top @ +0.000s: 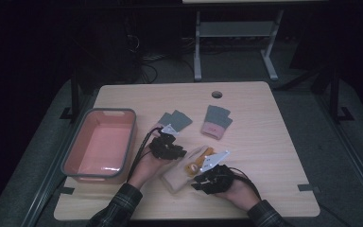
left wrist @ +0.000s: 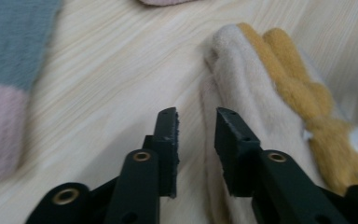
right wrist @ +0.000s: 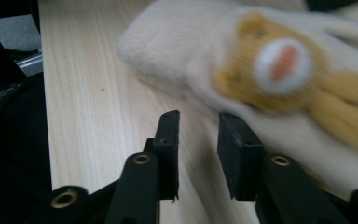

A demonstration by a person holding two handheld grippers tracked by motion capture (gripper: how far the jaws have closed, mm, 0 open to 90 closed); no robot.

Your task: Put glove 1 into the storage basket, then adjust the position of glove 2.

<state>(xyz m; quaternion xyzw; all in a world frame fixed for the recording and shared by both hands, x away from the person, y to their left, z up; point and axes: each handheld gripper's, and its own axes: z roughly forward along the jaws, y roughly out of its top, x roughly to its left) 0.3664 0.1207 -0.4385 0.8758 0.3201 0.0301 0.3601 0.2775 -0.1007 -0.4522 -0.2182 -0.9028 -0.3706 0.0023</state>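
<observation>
1. Tub (top: pixel 78 142), pink inside with a grey rim, stands at the far left of the wooden table (top: pixel 274 142), well apart from the cream sock (top: pixel 179 176).
2. Left gripper (top: pixel 182 152) sits just left of the cream sock's far end; in the left gripper view (left wrist: pixel 196 133) its jaws stand a little apart with nothing clamped, one over bare wood, the other over the sock's edge (left wrist: pixel 242 98).
3. Grey-and-pink sock (top: pixel 174 120) lies beyond the left gripper, farther up the table than the cream sock.
4. Cream sock, the piece being handled, lies flat near the table's front edge between the two grippers; a yellow bear figure (top: pixel 194 163) decorates its top.
5. Second grey-and-pink sock (top: pixel 216 122) lies beyond the cream sock, near it but not touching.
6. Right gripper (top: pixel 196 184) rests at the cream sock's near right side; in the right gripper view (right wrist: pixel 196 135) its jaws are slightly parted and empty, with the sock (right wrist: pixel 177 51) just ahead of them.
</observation>
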